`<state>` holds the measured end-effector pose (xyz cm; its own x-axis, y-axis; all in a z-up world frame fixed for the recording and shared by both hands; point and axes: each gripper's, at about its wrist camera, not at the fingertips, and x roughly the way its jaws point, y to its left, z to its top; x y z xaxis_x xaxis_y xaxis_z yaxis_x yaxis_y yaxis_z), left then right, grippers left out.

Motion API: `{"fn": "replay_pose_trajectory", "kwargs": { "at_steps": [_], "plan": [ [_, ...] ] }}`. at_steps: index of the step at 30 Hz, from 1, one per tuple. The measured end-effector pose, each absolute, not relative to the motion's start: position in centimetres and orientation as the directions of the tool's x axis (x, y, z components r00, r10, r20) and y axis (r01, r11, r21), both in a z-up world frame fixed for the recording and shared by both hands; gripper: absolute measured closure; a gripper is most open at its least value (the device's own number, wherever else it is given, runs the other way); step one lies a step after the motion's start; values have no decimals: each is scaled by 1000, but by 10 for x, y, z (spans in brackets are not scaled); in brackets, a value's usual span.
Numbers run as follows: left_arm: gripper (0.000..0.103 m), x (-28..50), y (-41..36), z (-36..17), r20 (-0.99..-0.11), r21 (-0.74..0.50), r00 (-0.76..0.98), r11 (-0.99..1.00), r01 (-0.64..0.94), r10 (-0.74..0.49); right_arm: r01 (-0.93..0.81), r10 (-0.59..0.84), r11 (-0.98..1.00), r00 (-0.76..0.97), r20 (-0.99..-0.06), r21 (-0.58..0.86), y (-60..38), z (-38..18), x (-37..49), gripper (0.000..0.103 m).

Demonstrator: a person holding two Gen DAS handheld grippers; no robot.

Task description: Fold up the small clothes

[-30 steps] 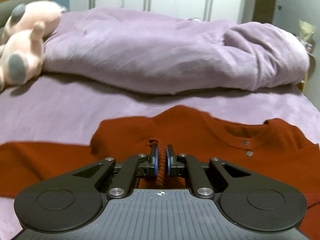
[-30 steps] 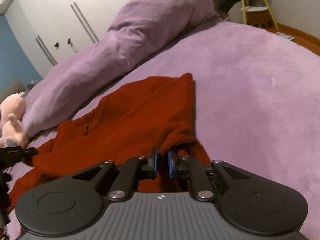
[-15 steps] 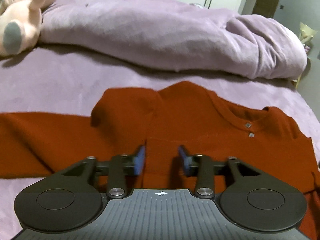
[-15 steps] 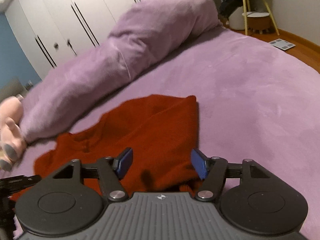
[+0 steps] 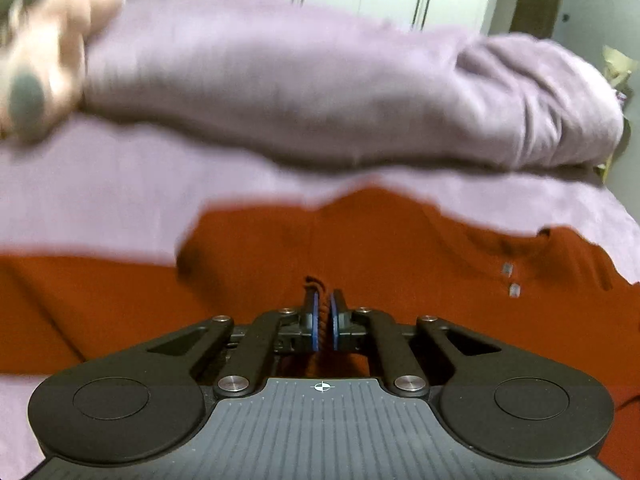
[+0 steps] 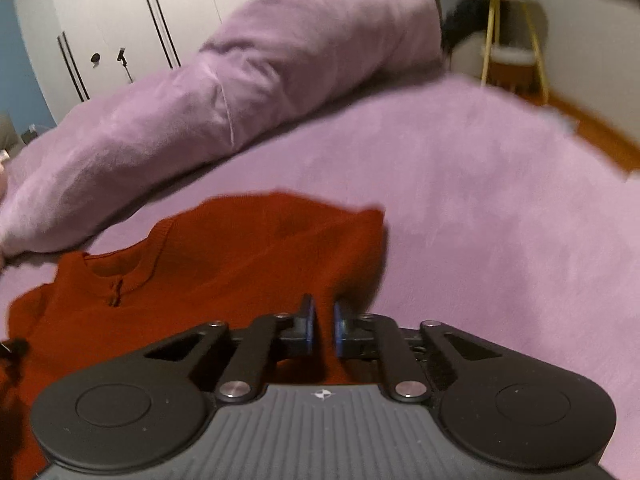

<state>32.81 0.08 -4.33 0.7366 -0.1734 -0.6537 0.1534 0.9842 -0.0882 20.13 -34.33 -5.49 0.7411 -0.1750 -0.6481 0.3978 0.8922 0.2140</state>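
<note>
A rust-red knit sweater (image 5: 400, 256) lies spread on the purple bed, its buttoned neckline at the right in the left wrist view. It also shows in the right wrist view (image 6: 224, 264), with one side folded over. My left gripper (image 5: 324, 312) is shut on a fold of the sweater's ribbed knit, which shows between the blue pads. My right gripper (image 6: 322, 320) has its jaws nearly together over the sweater's near right edge; a narrow gap remains and I cannot see cloth clamped in it.
A bunched purple duvet (image 5: 320, 88) lies across the far side of the bed. A pink plush toy (image 5: 44, 56) sits at its left end. White wardrobe doors (image 6: 120, 20) stand behind. A yellow-legged stool (image 6: 512, 52) and wooden floor are beyond the bed's right edge.
Both grippers were shut a second ago, opened half a second ago, and have closed again. The left one has pinched the sweater's knit. Both views are blurred by motion.
</note>
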Motion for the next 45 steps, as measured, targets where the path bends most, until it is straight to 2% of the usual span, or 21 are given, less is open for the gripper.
{"fn": "replay_pose_trajectory", "kwargs": {
  "at_steps": [2, 4, 8, 10, 11, 13, 14, 15, 18, 21, 28, 35, 39, 43, 45],
  "plan": [
    [95, 324, -5, -33, -604, -52, 782, 987, 154, -154, 410, -218, 892, 758, -615, 189, -341, -48, 199, 96],
    [95, 322, -8, -31, -582, -14, 807, 993, 118, -104, 425, -227, 885, 751, -620, 192, -342, -48, 201, 96],
    [93, 322, -9, -46, -643, 69, 765, 994, 87, -22, 465, -241, 867, 706, -665, 180, -342, -56, 200, 91],
    [89, 315, -4, -47, -637, 93, 770, 995, 33, 34, 457, -234, 865, 734, -637, 208, -338, -49, 191, 90],
    [86, 309, -3, -46, -626, 91, 778, 996, 5, 53, 435, -217, 872, 756, -618, 226, -334, -44, 187, 90],
    [65, 298, -2, -42, -615, 51, 787, 999, -15, 43, 353, -134, 895, 796, -590, 273, -320, -37, 182, 89],
    [63, 293, -5, -41, -611, 24, 791, 1000, -8, 21, 306, -82, 906, 806, -586, 293, -313, -37, 184, 88],
    [61, 288, -9, -39, -607, -5, 795, 1000, 12, -13, 265, -36, 915, 805, -593, 305, -303, -39, 188, 88],
    [40, 282, -31, -44, -627, -29, 770, 992, 127, -117, 180, 55, 935, 776, -628, 304, -277, -56, 200, 88],
    [41, 291, -46, -62, -683, 23, 725, 989, 146, -91, 194, 34, 937, 776, -630, 290, -272, -74, 201, 88],
    [37, 305, -49, -70, -672, 17, 735, 991, 133, -87, 282, -120, 943, 781, -612, 176, -297, -80, 206, 92],
    [28, 308, -53, -75, -658, 62, 751, 989, 137, -63, 288, -140, 945, 785, -604, 155, -310, -87, 217, 92],
    [27, 306, -48, -70, -678, 60, 732, 986, 153, -72, 280, -128, 947, 781, -612, 158, -308, -83, 215, 90],
    [29, 291, -37, -60, -696, 17, 714, 992, 126, -78, 275, -132, 949, 787, -602, 151, -296, -68, 192, 77],
    [28, 283, -36, -58, -699, 13, 709, 990, 140, -92, 271, -130, 950, 793, -595, 154, -293, -68, 179, 76]
  ]
}}
